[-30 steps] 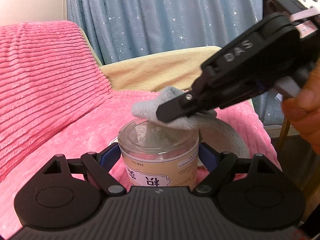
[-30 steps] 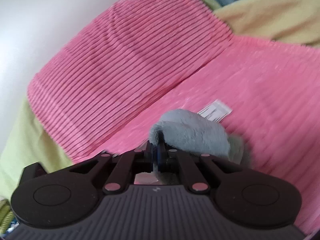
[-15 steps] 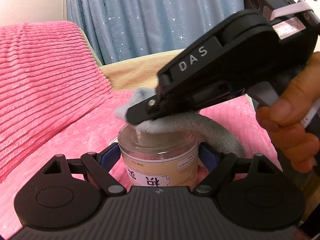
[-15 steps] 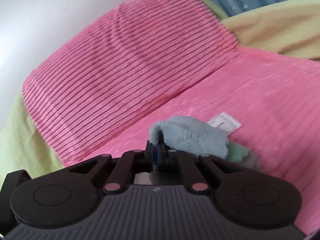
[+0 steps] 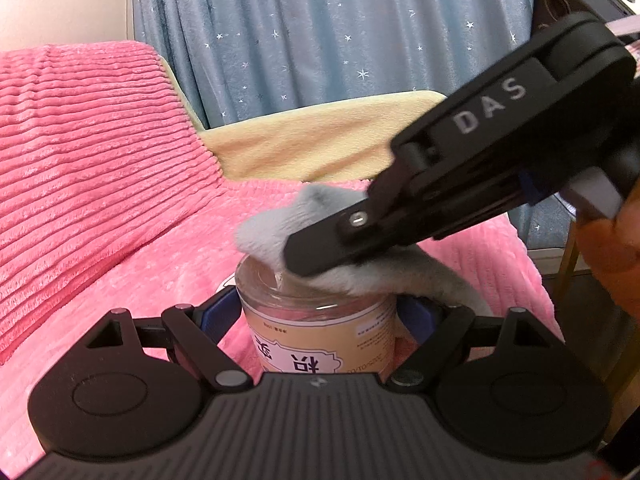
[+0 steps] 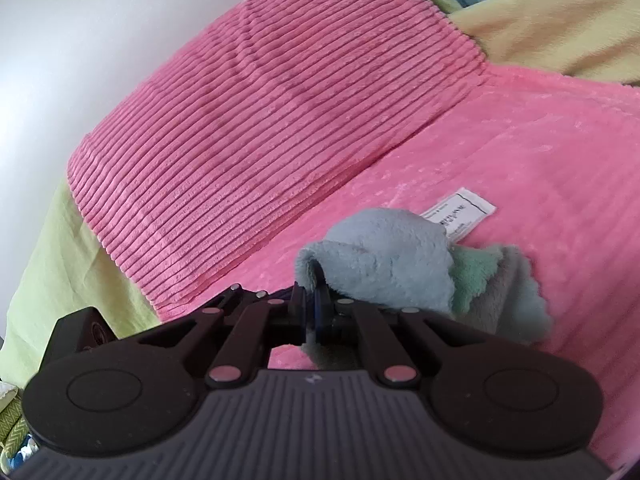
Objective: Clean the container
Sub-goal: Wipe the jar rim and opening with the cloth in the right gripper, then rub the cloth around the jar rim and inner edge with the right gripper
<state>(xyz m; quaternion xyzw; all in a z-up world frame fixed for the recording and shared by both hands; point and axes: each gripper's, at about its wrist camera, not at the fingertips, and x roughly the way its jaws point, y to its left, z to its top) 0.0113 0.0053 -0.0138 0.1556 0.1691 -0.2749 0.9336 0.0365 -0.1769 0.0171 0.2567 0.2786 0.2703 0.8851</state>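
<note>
Pink blanket covers the bed. Left claw is clamped around the clear jar. Right claw is pinched tight on a grey cloth, pressing it onto the jar's top.

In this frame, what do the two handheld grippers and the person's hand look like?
Both grippers are matte black with a ribbed body, round side discs, silver pivot pins and blue finger pads. The right gripper carries white "DAS" lettering and a green light. The bare hand shows no sleeve.
</note>
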